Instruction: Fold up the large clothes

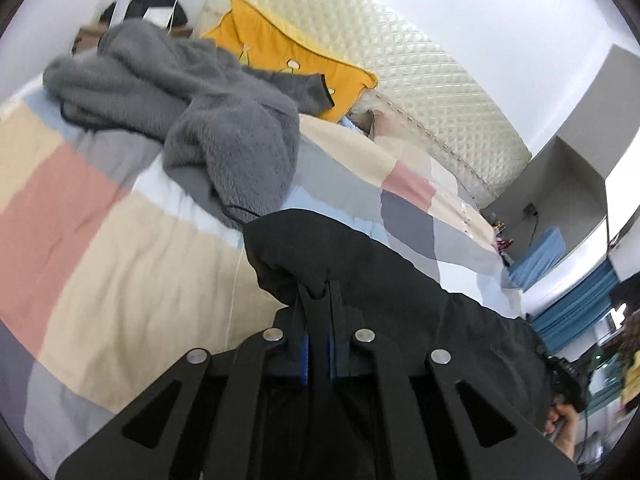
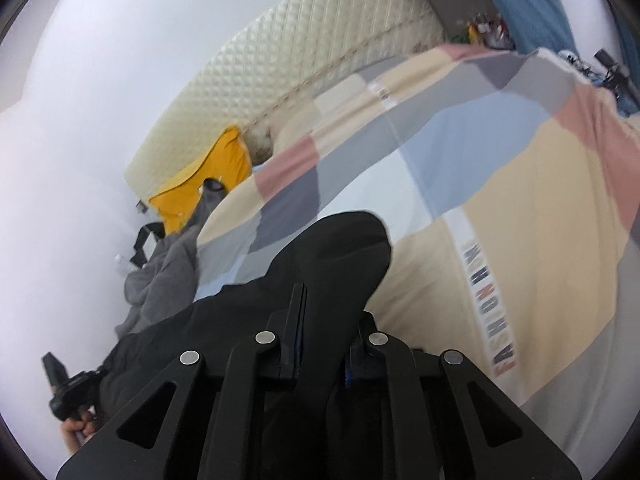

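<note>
The left gripper [image 1: 320, 292] is closed, and a fold of the black garment [image 1: 360, 272] is pinched between its two fingers. The right gripper [image 2: 324, 312] also has the same black cloth [image 2: 328, 256] in it; one finger shows as a thin blade, but the other is covered by the fabric, so I judge it is clamped on the cloth and cannot see exactly how narrow the gap is.

The garment hangs between the two grippers, lifted a little above the patchwork quilt [image 1: 120, 248] of the bed, and its free edge droops forward over the fingers.

The cloth looks thin, soft and rather smooth. I think it is light, but it will sag and slide easily, so a good hold is on an edge, a seam or a corner, with enough cloth inside the fingers. Holding two far-apart points should keep it flat for folding.

Farther away, a grey fleece garment [image 1: 224, 132] lies crumpled on the quilt, near a yellow pillow [image 1: 280, 52] and the quilted headboard [image 1: 420, 92].

The lower part of the black garment is hidden under the grippers, so its shape, its sleeves and its type are not clear. The right view is blurred.
</note>
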Demonstrator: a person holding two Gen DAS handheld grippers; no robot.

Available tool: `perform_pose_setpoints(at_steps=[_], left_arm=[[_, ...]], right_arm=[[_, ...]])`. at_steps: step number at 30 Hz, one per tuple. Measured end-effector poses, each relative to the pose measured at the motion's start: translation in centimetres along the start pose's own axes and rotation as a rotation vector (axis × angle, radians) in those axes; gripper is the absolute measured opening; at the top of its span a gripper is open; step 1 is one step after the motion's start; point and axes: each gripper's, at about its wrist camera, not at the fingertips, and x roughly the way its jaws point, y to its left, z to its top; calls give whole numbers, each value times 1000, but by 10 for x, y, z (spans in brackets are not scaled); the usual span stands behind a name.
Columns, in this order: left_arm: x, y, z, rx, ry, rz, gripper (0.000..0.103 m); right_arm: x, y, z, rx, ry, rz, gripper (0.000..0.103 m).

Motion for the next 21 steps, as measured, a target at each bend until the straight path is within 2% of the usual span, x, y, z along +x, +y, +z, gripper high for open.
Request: perform_pose_setpoints(at_steps=[2, 4, 6, 9, 10, 12, 13, 14, 15, 16, 17, 21], left_arm=[[9, -2, -3, 59, 17, 67, 6], [27, 1, -8, 84, 77, 113, 6], [37, 5, -13, 81, 115, 124, 7], [32, 2, -17, 95, 106, 135, 8], [29, 0, -18, 109, 100, 142, 8], [25, -4, -18, 120, 95, 166, 21], [24, -5, -17, 112, 113, 172, 39], [22, -6, -16, 101, 114, 168, 57], [18, -7, -15, 89, 104, 166, 67], [12, -10, -15, 83, 91, 169, 82], [6, -13, -15, 83, 73, 170, 82], [-22, -34, -20, 123, 47, 168, 82]], right_arm=[[9, -9, -3, 8, 23, -16, 11], [23, -14, -6, 5, 73, -48, 11], [33, -21, -10, 8, 110, -59, 11], [36, -20, -14, -5, 125, -77, 12], [34, -19, -15, -12, 127, -83, 15], [26, -15, -17, -28, 123, -98, 16], [21, -12, -18, -40, 120, -110, 21], [15, -10, -20, -49, 116, -109, 35], [11, -8, -22, -55, 114, -107, 43], [6, -5, -23, -64, 111, -112, 62], [1, -1, -25, -75, 104, -120, 67], [-36, 20, -29, -113, 53, -101, 67]])
